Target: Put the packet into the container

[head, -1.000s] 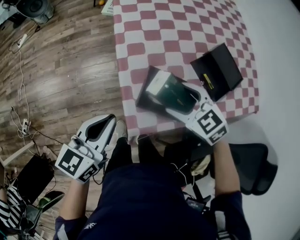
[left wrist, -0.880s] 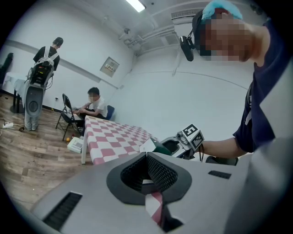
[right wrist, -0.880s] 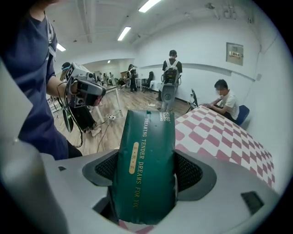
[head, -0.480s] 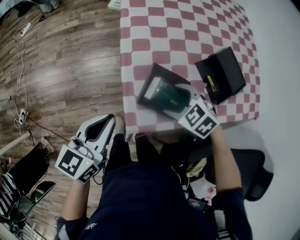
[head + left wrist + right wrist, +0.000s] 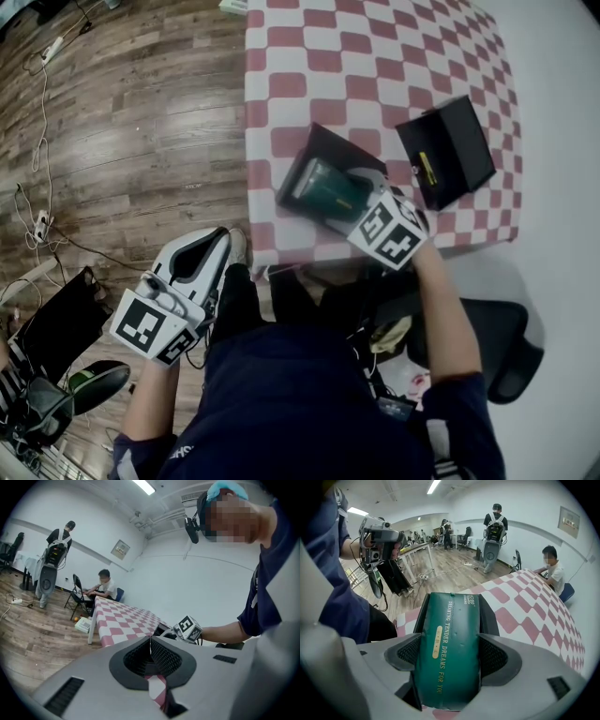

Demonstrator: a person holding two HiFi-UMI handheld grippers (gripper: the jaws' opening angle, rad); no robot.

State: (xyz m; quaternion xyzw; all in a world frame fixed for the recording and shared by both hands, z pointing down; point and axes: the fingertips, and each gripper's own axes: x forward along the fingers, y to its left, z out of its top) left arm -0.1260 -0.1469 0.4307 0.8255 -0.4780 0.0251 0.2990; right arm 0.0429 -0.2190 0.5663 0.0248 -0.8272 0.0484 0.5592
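Observation:
My right gripper (image 5: 345, 195) is shut on a dark green packet (image 5: 325, 185) with gold print. It holds the packet lengthwise over the open black container (image 5: 321, 141) near the table's front edge. In the right gripper view the packet (image 5: 447, 644) fills the space between both pads, with the container's black walls (image 5: 488, 616) showing on either side of it. My left gripper (image 5: 214, 246) hangs off the table to the left, above the wooden floor. Its jaws are pressed together (image 5: 150, 654) with nothing in them.
A second black box part (image 5: 448, 150) with a yellow label lies on the checked tablecloth (image 5: 356, 56) to the right of the container. A black chair (image 5: 497, 337) stands below the table's front edge. Cables and bags lie on the floor at left. Several people are farther off in the room.
My right gripper has moved a little forward and left with the packet, bringing it further over the container. The left gripper has stayed where it was.

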